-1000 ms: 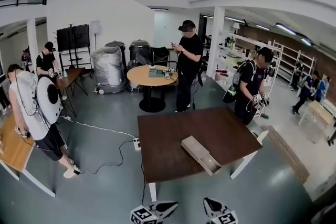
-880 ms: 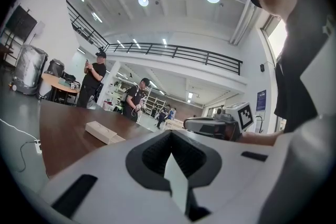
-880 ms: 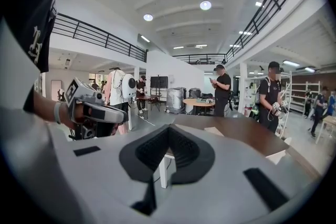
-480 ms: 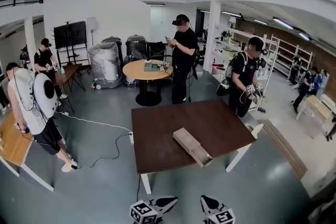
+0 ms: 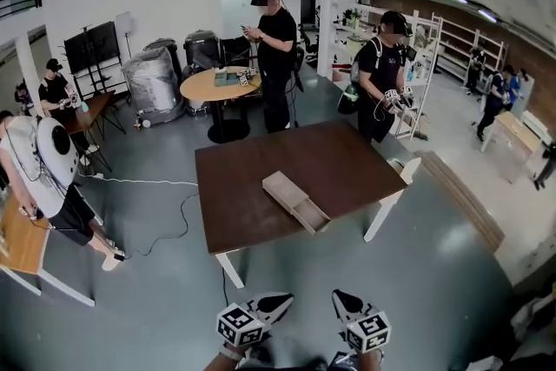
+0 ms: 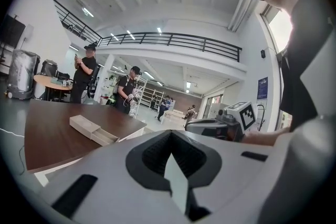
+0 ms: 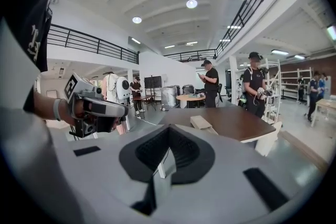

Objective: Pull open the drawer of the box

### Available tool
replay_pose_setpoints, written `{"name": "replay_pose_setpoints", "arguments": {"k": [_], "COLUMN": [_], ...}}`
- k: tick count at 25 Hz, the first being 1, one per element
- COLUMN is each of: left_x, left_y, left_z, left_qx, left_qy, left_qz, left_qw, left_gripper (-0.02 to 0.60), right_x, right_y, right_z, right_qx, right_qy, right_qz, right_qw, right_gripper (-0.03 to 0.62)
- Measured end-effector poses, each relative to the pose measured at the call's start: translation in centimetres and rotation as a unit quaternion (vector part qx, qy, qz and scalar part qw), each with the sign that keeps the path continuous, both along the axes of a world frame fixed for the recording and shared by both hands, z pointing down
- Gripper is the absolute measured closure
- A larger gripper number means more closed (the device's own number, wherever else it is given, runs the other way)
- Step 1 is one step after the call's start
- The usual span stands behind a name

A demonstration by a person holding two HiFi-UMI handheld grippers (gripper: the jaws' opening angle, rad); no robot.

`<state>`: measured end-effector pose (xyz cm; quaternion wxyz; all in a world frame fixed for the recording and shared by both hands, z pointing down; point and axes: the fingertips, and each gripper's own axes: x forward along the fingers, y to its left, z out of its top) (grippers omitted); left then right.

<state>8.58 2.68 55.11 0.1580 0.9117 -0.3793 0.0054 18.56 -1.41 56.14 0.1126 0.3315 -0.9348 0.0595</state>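
Down at the near edge of the head view, both grippers hang well short of the tabletop (image 5: 252, 178), a stretch of grey floor (image 5: 174, 291) between. Look at the left gripper (image 5: 278, 301): closed, jaws pressed together with nothing between them. Same story for the right gripper (image 5: 341, 299), closed and empty as well. They sit side by side, tips pointing toward the far side, marker cubes (image 5: 239, 327) nearest the camera. Out on the dark brown tabletop lies the box (image 5: 282, 189), pale and long, set at a slant, a little right of centre. Its drawer (image 5: 314, 218) is drawn out at the near-right end, hollow showing. Neither gripper touches box or drawer; both are well apart from them. Beyond the far edge a person in black (image 5: 276, 48) stands by a round table (image 5: 208, 87), and another person (image 5: 382, 69) stands just off the far right corner.
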Motion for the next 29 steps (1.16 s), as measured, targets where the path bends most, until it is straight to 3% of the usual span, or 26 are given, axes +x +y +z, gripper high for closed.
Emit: {"name": "replay_pose_setpoints", "arguments": {"k": [11, 29], "left_x": [5.3, 6.8], "left_y": [0.3, 0.0], "left_z": [0.2, -0.6], "left_qx": [-0.008, 0.005], "left_qy": [-0.005, -0.007], "left_qz": [0.008, -0.001], "left_qw": [0.9999, 1.0000], "left_gripper": [0.577, 0.577], "right_x": [6.3, 8.5], "right_y": [0.3, 0.0], "right_z": [0.7, 0.1], "right_qx": [-0.025, -0.013], "right_qy": [0.010, 0.022], "right_qz": [0.022, 0.020], "right_qw": [0.999, 0.999], "right_gripper": [0.606, 0.606]}}
